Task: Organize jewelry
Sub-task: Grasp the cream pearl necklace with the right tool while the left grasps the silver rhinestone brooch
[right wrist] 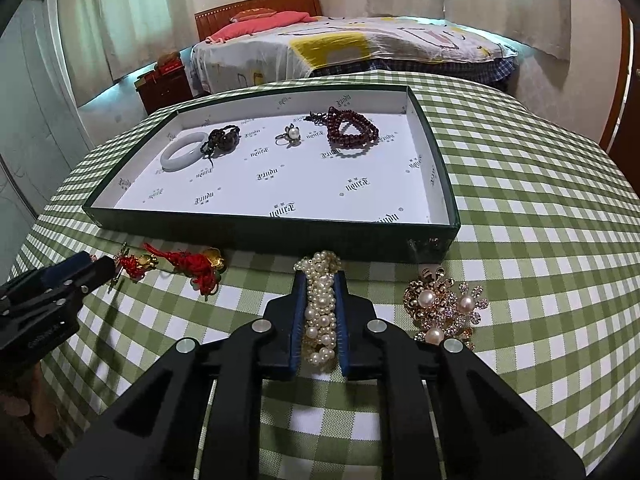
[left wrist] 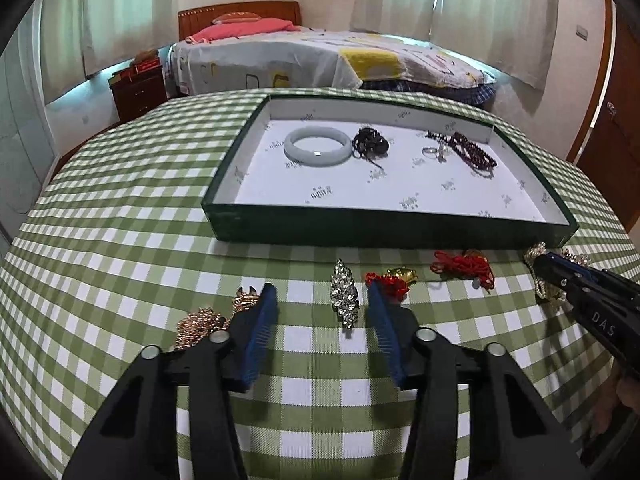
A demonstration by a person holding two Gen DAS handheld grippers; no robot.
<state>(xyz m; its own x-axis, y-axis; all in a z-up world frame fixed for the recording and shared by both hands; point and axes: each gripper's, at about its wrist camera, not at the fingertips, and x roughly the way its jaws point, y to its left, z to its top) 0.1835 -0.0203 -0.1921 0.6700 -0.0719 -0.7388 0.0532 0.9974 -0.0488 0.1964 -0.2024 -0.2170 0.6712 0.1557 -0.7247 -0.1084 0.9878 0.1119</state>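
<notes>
The pearl bracelet (right wrist: 320,312) is squeezed between the blue pads of the right claw (right wrist: 320,280), on the checked surface (right wrist: 520,240) just in front of the green tray (right wrist: 256,232). The left claw (left wrist: 320,296) is held partly open around the sparkly brooch (left wrist: 345,298), with a gap at each pad, also in front of the tray.

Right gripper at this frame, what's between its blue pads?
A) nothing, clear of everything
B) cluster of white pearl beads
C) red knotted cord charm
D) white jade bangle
B. In the right wrist view the right gripper has its blue pads closed against the cluster of white pearl beads lying on the green checked tablecloth, just in front of the dark green tray.
</notes>
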